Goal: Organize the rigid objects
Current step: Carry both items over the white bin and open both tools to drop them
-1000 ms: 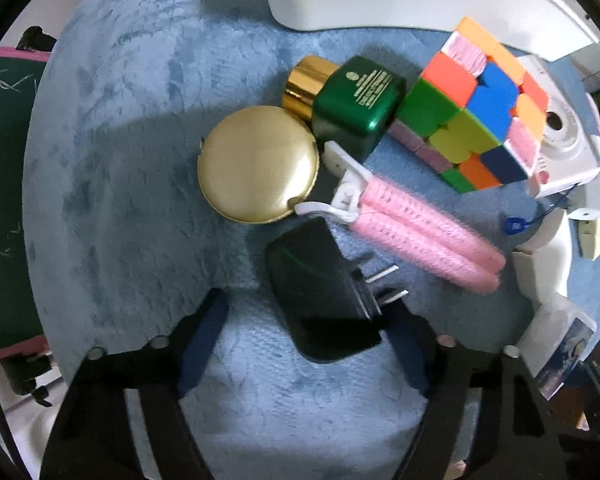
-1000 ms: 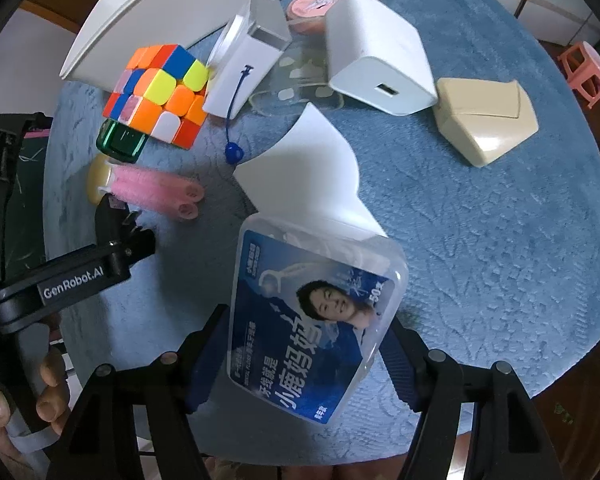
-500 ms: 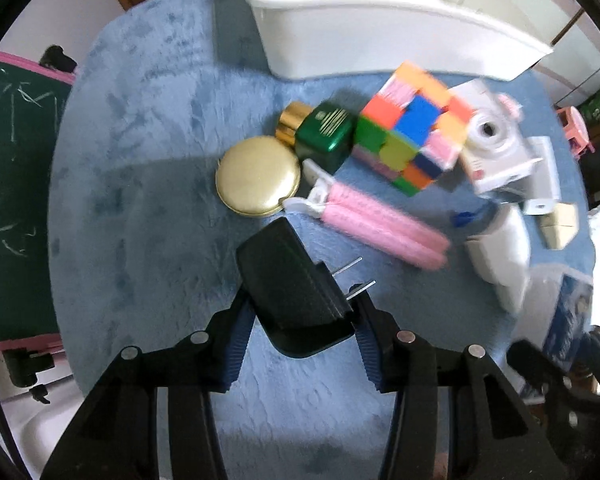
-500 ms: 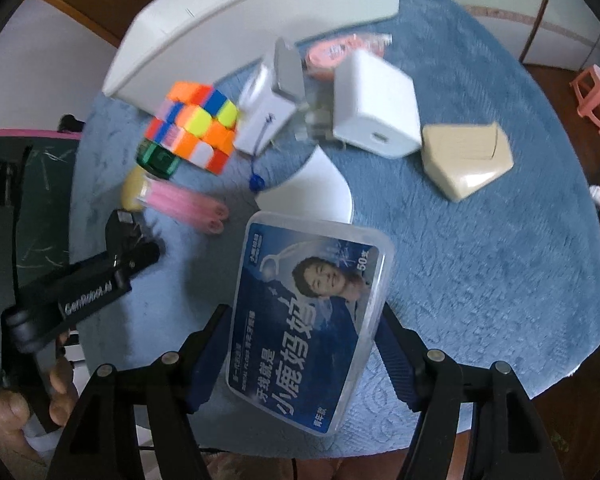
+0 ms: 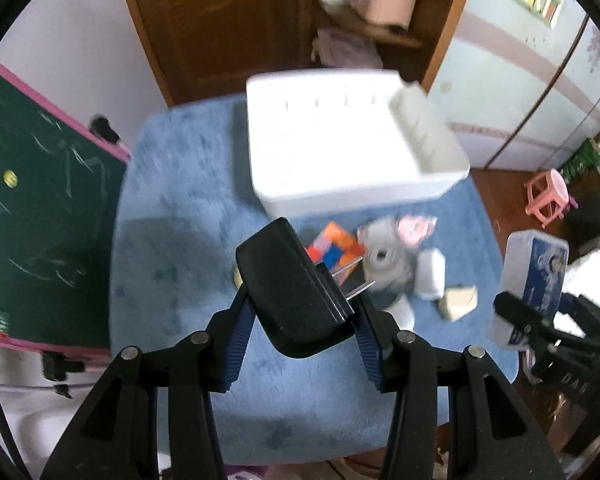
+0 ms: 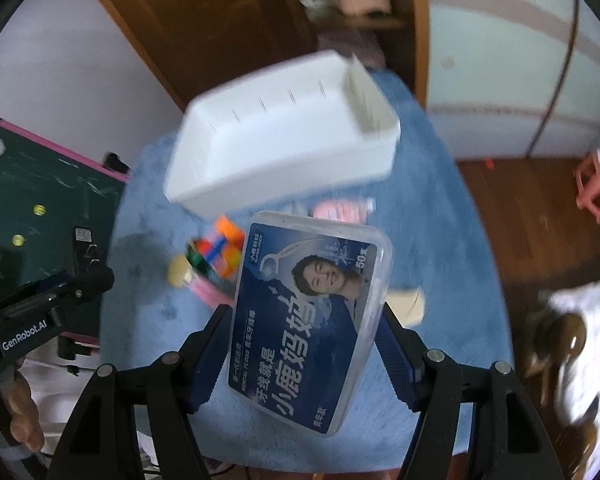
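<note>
My left gripper (image 5: pixel 300 316) clamps a black plug adapter (image 5: pixel 292 296); my right gripper (image 6: pixel 304 344) clamps a dental floss box (image 6: pixel 304 320). Next, likely carrying both over the white bin (image 5: pixel 340 148).

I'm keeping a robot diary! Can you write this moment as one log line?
left gripper: shut on black charger | right gripper: shut on floss box | both held above the table | white bin: ahead
</note>
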Demonstrator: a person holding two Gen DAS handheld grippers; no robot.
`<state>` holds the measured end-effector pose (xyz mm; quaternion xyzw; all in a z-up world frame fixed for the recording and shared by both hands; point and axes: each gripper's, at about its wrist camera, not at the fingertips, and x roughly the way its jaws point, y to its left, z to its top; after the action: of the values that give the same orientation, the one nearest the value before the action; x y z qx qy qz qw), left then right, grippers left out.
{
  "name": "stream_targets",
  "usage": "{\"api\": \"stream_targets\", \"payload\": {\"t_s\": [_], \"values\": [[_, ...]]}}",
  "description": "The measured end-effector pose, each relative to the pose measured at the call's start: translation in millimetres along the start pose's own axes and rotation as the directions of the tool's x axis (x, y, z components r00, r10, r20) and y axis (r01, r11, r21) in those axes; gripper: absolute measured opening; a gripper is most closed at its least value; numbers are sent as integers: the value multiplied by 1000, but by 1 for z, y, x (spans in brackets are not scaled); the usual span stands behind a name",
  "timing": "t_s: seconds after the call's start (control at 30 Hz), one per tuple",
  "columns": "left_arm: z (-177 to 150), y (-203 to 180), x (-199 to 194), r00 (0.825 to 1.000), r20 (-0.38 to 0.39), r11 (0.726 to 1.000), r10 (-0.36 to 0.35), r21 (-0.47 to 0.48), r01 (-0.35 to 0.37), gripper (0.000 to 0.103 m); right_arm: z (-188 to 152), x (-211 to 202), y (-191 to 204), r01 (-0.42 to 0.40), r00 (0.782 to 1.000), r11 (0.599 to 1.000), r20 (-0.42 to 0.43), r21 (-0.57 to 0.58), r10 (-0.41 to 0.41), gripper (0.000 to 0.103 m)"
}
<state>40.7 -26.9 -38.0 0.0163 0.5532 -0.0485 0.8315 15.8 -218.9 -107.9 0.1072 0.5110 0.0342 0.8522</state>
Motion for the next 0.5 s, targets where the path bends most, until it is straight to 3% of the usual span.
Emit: {"api": "stream_targets", "payload": {"t_s": [0.27,0.5], "values": [[65,-6,-42,996,74,999,41,-21,-40,51,92,-67,5,-36,994,988,94,-151,51,70],[133,-1,-31,996,87,998,26,-62,-21,51,178,-66,22,25,990,973,143,-231,8,70]]}}
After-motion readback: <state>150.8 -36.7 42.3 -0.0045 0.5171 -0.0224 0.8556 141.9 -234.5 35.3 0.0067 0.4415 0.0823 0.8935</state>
